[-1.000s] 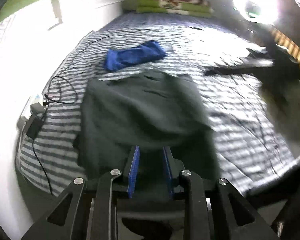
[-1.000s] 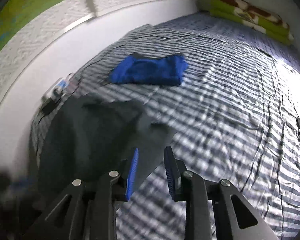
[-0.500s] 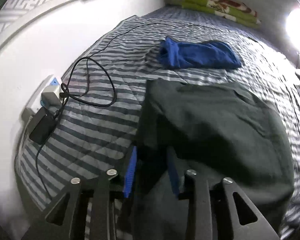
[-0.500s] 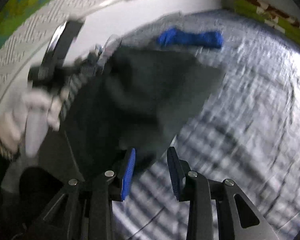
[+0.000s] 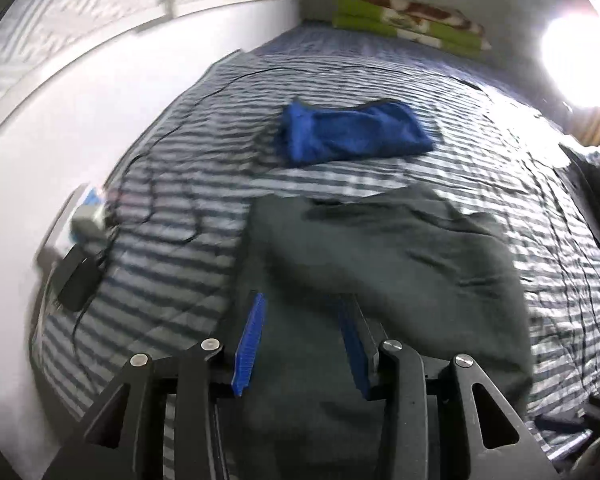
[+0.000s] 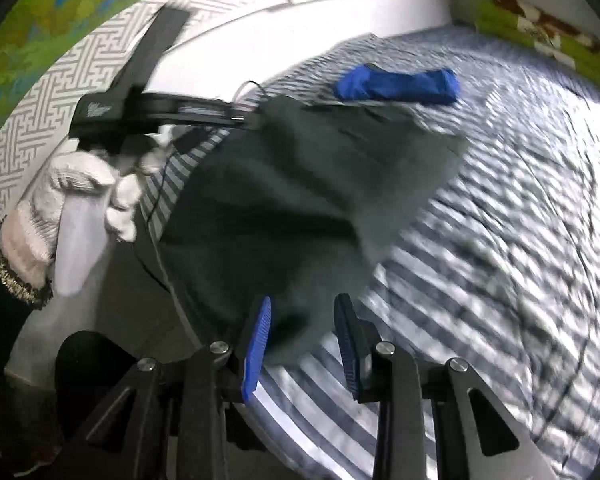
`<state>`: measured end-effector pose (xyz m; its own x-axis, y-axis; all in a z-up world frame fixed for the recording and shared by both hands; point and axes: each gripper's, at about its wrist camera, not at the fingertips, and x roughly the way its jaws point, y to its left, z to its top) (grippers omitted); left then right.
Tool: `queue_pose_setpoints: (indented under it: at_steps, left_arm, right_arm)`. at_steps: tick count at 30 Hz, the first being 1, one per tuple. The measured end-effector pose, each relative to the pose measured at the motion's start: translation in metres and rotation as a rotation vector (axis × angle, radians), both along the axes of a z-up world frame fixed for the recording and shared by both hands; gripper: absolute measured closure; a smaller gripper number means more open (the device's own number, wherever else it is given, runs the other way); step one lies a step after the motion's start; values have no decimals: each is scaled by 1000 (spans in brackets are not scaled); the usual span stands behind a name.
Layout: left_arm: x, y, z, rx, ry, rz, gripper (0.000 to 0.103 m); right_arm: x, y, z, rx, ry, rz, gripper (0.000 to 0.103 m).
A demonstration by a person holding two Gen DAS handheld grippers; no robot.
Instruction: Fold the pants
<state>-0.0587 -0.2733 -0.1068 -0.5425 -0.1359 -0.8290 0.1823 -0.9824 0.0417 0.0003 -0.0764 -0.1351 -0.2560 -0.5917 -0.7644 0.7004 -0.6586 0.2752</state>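
Both grippers, left [image 5: 300, 340] and right [image 6: 302, 340], fingers apart over dark pants [image 5: 380, 248]; no legible writing.

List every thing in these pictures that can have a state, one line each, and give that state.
dark pants: folded over, lying on the striped bed cover.
blue garment: folded, lying apart beyond the pants.
left gripper: jaws just opening, open over the pants.
right gripper: open, pants edge between the pads.
black cable: looped loosely on the cover.

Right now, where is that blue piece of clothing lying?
The blue garment lies on the striped bed, just beyond the far edge of the dark pants. In both views it sits between the pants and the green cushions at the wall.
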Motion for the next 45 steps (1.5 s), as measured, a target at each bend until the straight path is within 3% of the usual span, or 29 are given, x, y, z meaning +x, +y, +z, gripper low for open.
queue_pose_setpoints:
  at_steps: [5, 11, 14, 18, 22, 26, 32, 34, 36, 38, 39, 40, 41, 43, 45]
  left_arm:
    - [-27, 33, -17, -51, -42, -73, 61]
    - [-55, 35, -47, -75, -90, -65, 61]
    - [-60, 30, -45, -59, -82, -54, 61]
    - [-35, 13, -15, -32, 3, -8, 61]
    - [12, 23, 3, 11, 52, -67, 59]
    - [63, 66, -5, 75, 35, -190, 59]
    - [105, 132, -18, 182, 2, -295, 59]
    - [109, 151, -26, 142, -24, -317, 59]
    - [106, 166, -41, 48, -54, -336, 59]
    - [100, 165, -52, 46, -76, -324, 59]
    - [97, 161, -56, 61, -88, -319, 66]
    - [96, 158, -57, 69, -90, -313, 78]
    - [96, 154, -55, 93, -92, -315, 81]
    - [99, 150, -51, 141, -86, -331, 90]
    - [99, 151, -49, 159, -82, -349, 93]
  right_arm:
    - [4, -26, -25, 92, 19, 35, 73]
    - [15, -27, -35, 132, 40, 65, 71]
    - [21, -27, -34, 165, 61, 126, 71]
    - [5, 3, -14, 66, 5, 141, 71]
    - [-39, 47, 8, -57, 25, -24, 70]
    - [-114, 67, 0, -108, -118, -183, 69]
    - [-171, 60, -40, -211, -420, -257, 63]
    - [-175, 54, -48, -226, -454, -269, 61]
    - [-183, 46, -58, -241, -476, -277, 61]
    - [-184, 39, -63, -252, -493, -285, 61]
    - [-184, 36, -63, -254, -500, -281, 66]
    - [-185, 31, -61, -254, -501, -274, 84]
    - [-186, 25, -54, -245, -487, -257, 90]
    - [-189, 13, -33, -224, -424, -215, 97]
    - [-185, 4, -7, -210, -357, -169, 98]
